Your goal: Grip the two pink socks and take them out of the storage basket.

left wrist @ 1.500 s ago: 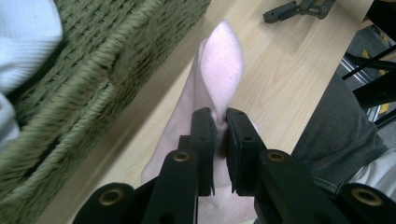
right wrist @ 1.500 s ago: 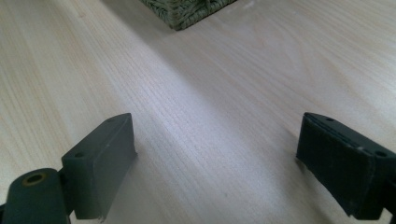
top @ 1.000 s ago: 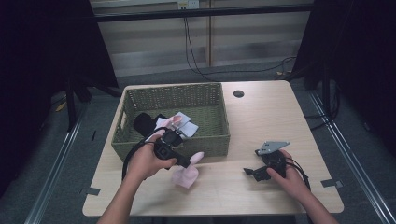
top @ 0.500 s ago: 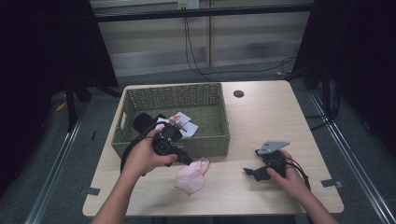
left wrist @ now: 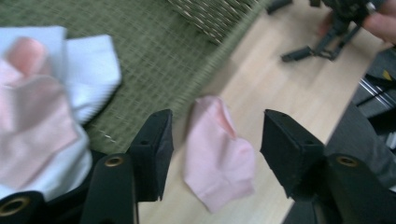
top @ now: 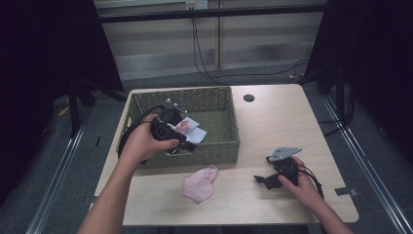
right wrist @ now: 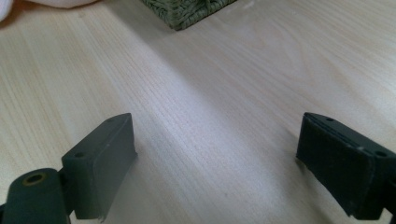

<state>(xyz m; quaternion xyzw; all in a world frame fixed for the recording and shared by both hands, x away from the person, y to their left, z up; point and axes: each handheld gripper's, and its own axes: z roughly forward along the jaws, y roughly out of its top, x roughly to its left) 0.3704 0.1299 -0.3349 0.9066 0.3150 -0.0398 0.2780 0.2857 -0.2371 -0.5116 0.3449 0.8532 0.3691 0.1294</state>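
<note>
the pink sock lies crumpled on the table, left tool just spreading, empty; right tool spread.

Left gripper has let go of the pink cloth; jaws have just been opening, with nothing between them now. Cloth, held upright a second ago, now lies flat on the table just in front of the basket. Left hand lifted and pulled back over the basket's front edge.
</note>
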